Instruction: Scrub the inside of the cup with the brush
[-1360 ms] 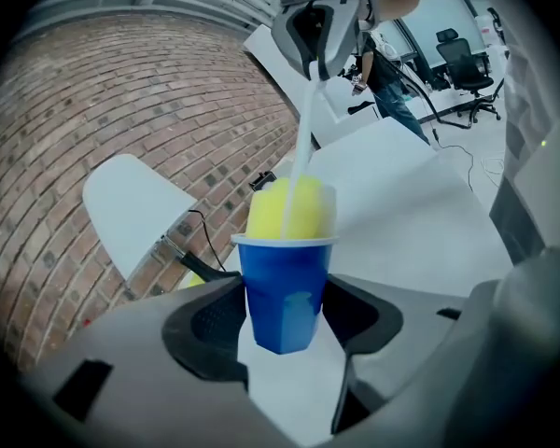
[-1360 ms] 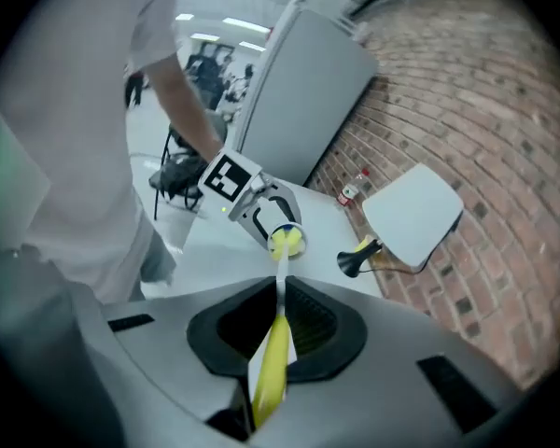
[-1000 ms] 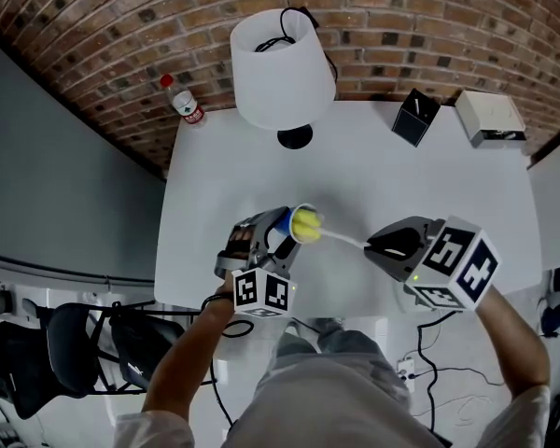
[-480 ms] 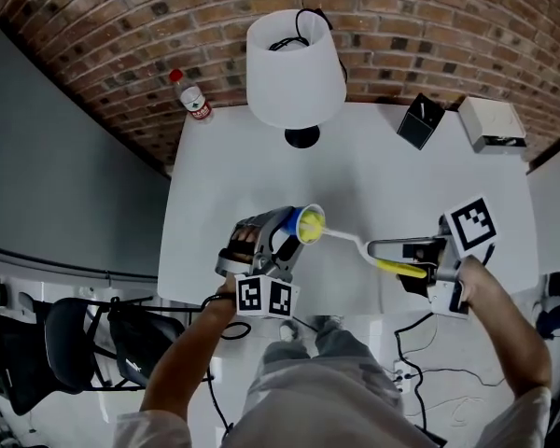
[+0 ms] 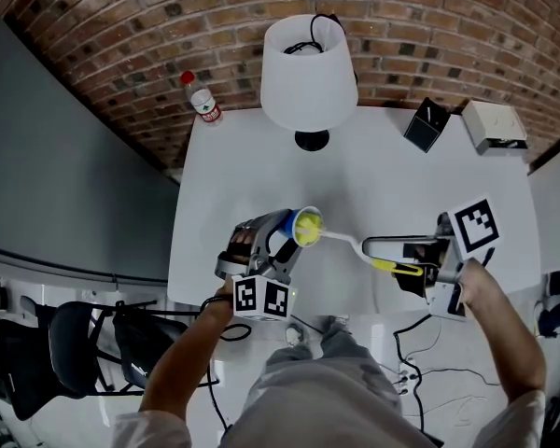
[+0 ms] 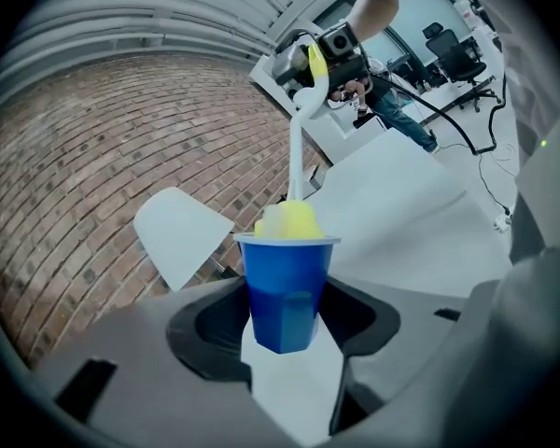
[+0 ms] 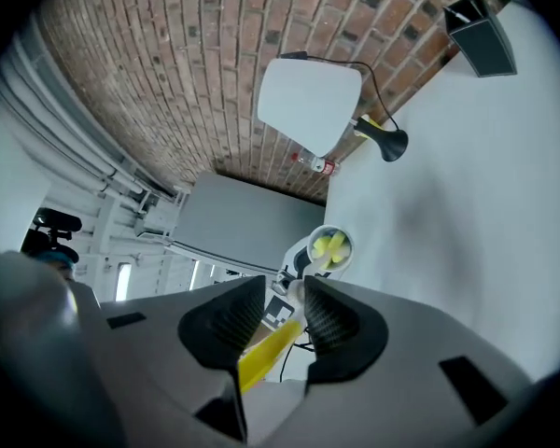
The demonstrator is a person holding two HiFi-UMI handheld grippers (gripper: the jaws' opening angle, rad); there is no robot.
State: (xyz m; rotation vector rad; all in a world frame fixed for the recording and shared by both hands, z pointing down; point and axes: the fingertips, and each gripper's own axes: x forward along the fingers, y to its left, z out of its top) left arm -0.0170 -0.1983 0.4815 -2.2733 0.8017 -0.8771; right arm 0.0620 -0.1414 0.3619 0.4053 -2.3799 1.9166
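Note:
My left gripper (image 5: pixel 282 239) is shut on a blue cup (image 5: pixel 289 224), which it holds tilted above the white table (image 5: pixel 401 185). In the left gripper view the cup (image 6: pixel 285 287) sits upright between the jaws. The brush's yellow sponge head (image 5: pixel 307 228) fills the cup's mouth. Its white neck runs right to a yellow handle (image 5: pixel 399 269). That handle lies between the jaws of my right gripper (image 5: pixel 371 253), which have just been opening. In the right gripper view (image 7: pixel 285 311) a gap shows beside the handle (image 7: pixel 266 348), so the pads do not press it.
A white lamp (image 5: pixel 309 73) stands at the table's far edge, with a plastic bottle (image 5: pixel 203 104) at the far left corner. A black box (image 5: pixel 424 124) and a white box (image 5: pixel 493 124) sit far right. A chair (image 5: pixel 65 343) stands left of the table.
My right gripper has rolled so that its marker cube faces up and the yellow handle shows between its jaws. The jaws have parted. The cup and my left gripper stay almost where they were.

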